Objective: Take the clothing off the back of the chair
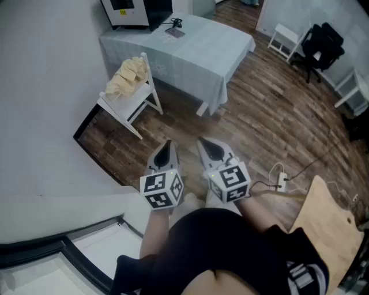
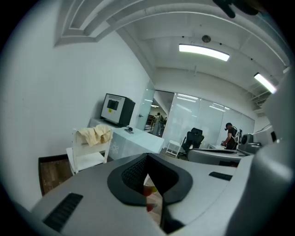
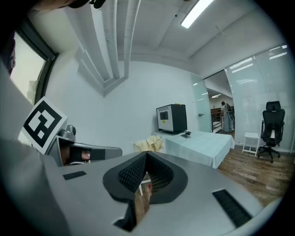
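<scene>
A pale yellow garment [image 1: 128,77] is draped over the back of a white chair [image 1: 128,106] beside the table, at the upper left of the head view. It also shows in the left gripper view, the garment [image 2: 95,134] on the chair [image 2: 87,158], and small in the right gripper view, the garment [image 3: 149,144]. My left gripper [image 1: 166,148] and right gripper [image 1: 207,147] are held side by side close to my body, well short of the chair. Both are shut with nothing between the jaws.
A table with a light blue cloth [image 1: 190,46] stands behind the chair, with a dark machine [image 1: 138,11] on it. A black office chair [image 1: 320,47] and white stools [image 1: 285,40] stand at the far right. A power strip and cable [image 1: 281,180] lie on the wood floor.
</scene>
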